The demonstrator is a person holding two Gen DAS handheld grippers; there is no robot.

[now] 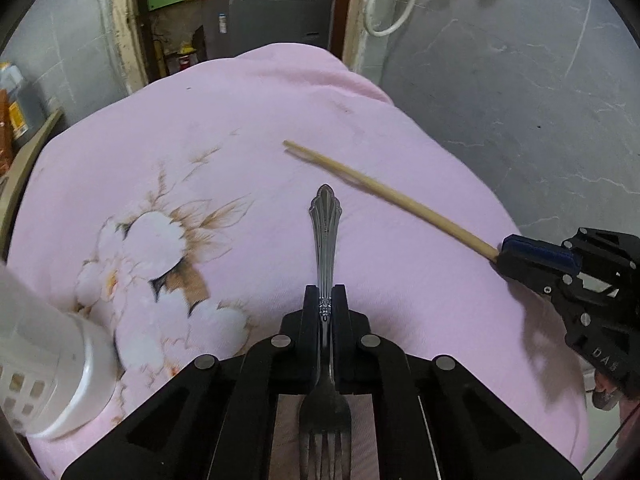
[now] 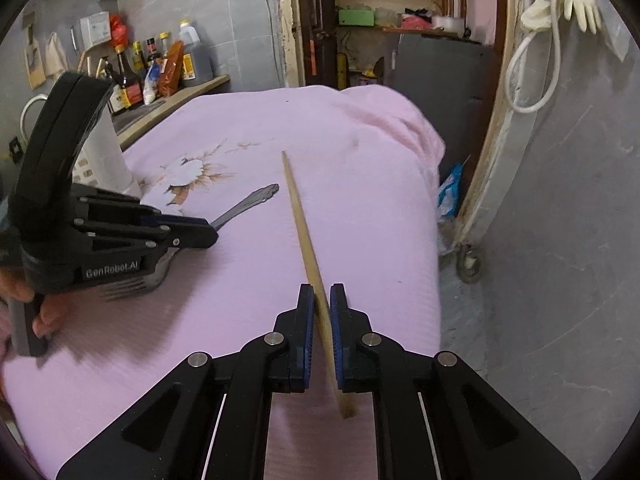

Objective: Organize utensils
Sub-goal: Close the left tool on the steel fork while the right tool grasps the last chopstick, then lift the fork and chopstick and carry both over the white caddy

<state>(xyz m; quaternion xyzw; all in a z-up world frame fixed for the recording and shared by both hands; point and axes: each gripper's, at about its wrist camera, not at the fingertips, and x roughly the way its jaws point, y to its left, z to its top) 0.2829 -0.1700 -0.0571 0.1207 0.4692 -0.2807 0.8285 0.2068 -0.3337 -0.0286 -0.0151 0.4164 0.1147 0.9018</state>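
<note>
Two utensils are in view, each clamped in its own gripper above the pink floral cloth (image 1: 248,120): one metal fork (image 1: 325,240) pinched at its neck by the closed left gripper (image 1: 324,300), handle pointing away and tines toward the camera, and one wooden chopstick (image 2: 304,232) squeezed between the right gripper's (image 2: 322,300) blue pads. One white slotted basket (image 1: 60,376) stands at the cloth's left edge. Bare cloth stretches ahead of both tools to its far and right edges, with grey floor (image 1: 520,120) beyond.
</note>
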